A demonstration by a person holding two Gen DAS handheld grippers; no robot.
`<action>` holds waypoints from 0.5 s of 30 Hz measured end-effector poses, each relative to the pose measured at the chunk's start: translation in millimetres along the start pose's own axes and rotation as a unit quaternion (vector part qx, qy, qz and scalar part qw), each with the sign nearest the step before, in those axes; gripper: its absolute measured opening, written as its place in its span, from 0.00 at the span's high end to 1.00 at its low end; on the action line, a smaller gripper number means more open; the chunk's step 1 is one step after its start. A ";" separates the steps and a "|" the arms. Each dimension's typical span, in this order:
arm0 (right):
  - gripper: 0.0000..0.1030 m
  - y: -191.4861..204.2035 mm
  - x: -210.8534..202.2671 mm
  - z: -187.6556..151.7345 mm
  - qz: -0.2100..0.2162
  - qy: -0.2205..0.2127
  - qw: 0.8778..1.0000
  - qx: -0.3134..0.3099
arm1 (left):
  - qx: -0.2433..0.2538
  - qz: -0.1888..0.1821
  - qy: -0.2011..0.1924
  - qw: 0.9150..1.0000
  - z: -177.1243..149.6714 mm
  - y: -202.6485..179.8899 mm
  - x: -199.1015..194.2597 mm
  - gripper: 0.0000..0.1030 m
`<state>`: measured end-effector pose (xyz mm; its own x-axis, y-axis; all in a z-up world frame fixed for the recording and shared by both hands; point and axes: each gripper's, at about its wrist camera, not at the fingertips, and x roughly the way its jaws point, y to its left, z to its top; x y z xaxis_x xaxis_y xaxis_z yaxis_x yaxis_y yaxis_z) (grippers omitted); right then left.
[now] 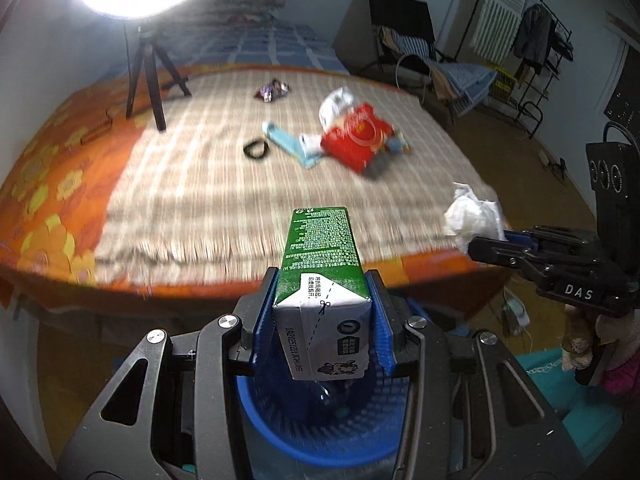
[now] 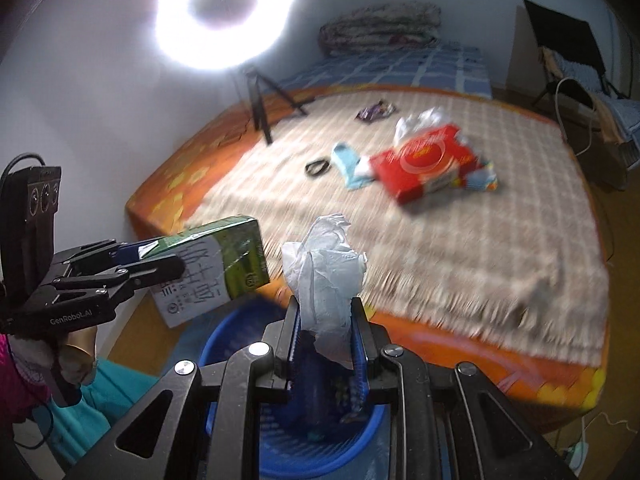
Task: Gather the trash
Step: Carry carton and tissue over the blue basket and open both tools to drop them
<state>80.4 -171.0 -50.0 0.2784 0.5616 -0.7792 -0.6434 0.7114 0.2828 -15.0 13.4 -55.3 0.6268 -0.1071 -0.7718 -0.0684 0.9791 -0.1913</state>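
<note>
My left gripper (image 1: 324, 312) is shut on a green and white milk carton (image 1: 320, 276), held above the blue mesh waste basket (image 1: 320, 436). My right gripper (image 2: 325, 332) is shut on a crumpled white tissue (image 2: 326, 264), also over the basket (image 2: 224, 344). In the left wrist view the right gripper (image 1: 486, 242) with the tissue (image 1: 474, 218) shows at the right; in the right wrist view the left gripper (image 2: 160, 264) with the carton (image 2: 212, 264) shows at the left. On the bed lie a red box (image 1: 354, 136), a blue sock (image 1: 290, 142), a black hair band (image 1: 256, 148) and a dark wrapper (image 1: 272, 90).
A checked blanket covers the bed (image 1: 180, 200), with an orange flowered sheet at its edges. A ring light on a tripod (image 1: 150, 76) stands at the bed's left. A chair with clothes (image 1: 404, 44) and a clothes rack (image 1: 536, 52) stand beyond the bed at the right.
</note>
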 end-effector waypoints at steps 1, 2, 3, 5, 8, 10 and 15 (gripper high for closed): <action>0.80 1.7 4.0 -5.1 0.001 0.006 1.000 -0.001 | -0.001 -0.002 0.005 1.000 -5.8 0.3 0.6 0.59; 0.80 3.8 7.9 -9.9 0.003 0.013 1.000 -0.001 | -0.001 -0.003 0.010 1.000 -10.2 0.4 1.5 0.59; 0.80 5.0 12.2 -14.0 0.004 0.019 1.000 -0.001 | -0.001 -0.003 0.014 1.000 -15.2 0.4 2.3 0.59; 0.79 9.0 19.8 -24.0 0.006 0.032 0.999 -0.002 | 0.000 -0.002 0.026 1.000 -26.4 1.0 5.9 0.59; 0.79 13.9 30.1 -36.0 0.008 0.050 0.999 -0.005 | -0.003 -0.001 0.046 0.999 -41.7 1.6 13.0 0.59; 0.78 18.1 36.4 -44.2 0.010 0.060 0.998 -0.008 | -0.003 0.000 0.058 0.998 -50.7 1.6 17.1 0.59; 0.77 26.6 53.3 -62.7 0.010 0.089 0.996 -0.020 | 0.003 0.006 0.083 0.997 -68.2 -0.4 29.2 0.59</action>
<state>33.5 -148.7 -119.1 0.1372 0.4892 -0.8613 -0.6760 0.6818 0.2795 -49.6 -1.9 -119.1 0.4884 -0.1212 -0.8642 -0.0706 0.9816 -0.1775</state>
